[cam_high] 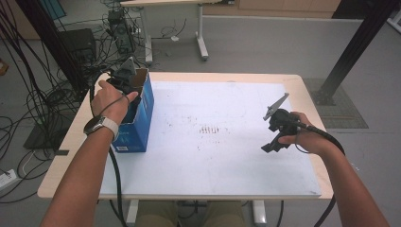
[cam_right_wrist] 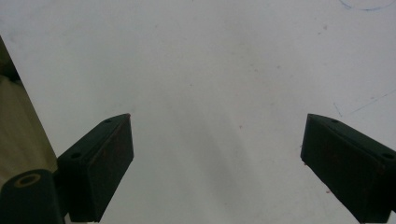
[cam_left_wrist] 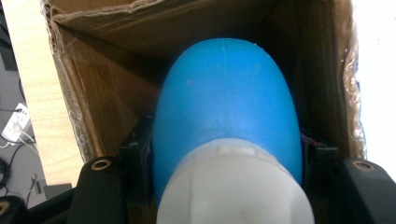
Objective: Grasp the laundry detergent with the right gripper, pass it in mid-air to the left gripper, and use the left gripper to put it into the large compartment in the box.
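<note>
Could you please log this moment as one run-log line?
left gripper: shut on bottle, inside box | right gripper: open, empty, over mat

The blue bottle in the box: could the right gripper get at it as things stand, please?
Probably not: the left gripper is shut on the blue bottle inside the cardboard box, filling its opening; the right gripper sits open across the table.

A blue bottle (cam_left_wrist: 226, 98) with a white, perhaps cream, cap sits inside a brown-lined blue box (cam_high: 142, 120).

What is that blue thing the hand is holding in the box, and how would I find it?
Find the white mat on the table, then the blue cardboard box at its left edge. Inside its open top, the left gripper clamps a blue bottle with a white cap; nothing else there is smooth, rounded and bright blue.
</note>
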`<state>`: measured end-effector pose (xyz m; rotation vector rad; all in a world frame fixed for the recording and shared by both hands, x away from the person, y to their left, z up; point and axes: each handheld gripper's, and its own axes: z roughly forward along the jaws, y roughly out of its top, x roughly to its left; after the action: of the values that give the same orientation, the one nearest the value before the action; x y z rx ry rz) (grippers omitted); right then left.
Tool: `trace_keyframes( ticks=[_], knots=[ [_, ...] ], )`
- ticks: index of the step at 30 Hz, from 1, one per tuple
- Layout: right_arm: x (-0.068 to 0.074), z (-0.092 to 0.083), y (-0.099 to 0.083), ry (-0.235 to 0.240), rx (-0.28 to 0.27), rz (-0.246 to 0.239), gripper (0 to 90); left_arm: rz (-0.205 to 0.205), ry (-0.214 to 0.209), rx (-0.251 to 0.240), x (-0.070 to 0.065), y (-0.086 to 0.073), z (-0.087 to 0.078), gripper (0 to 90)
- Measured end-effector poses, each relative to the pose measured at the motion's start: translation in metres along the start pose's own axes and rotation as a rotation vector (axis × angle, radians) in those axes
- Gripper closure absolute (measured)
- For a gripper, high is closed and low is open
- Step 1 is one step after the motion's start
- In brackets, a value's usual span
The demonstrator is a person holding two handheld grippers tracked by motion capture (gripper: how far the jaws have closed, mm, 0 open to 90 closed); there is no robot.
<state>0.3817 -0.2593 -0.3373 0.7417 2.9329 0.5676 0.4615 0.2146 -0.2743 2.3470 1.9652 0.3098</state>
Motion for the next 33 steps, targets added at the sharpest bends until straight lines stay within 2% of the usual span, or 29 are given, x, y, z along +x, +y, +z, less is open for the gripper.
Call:
trace_keyframes(
  ticks=[4, 33],
  knots=[
    [-0.0001, 0.0000, -0.0014, 0.000, 0.003, 0.004, 9.6, 0.009, 0.004, -0.001, 0.0008, 0.0001, 0.0003, 37.5],
    [0.0004, 0.0003, 0.0002, 0.000, 0.004, 0.003, 9.6, 0.007, -0.008, -0.001, 0.0026, -0.0005, 0.0009, 37.4]
  ],
)
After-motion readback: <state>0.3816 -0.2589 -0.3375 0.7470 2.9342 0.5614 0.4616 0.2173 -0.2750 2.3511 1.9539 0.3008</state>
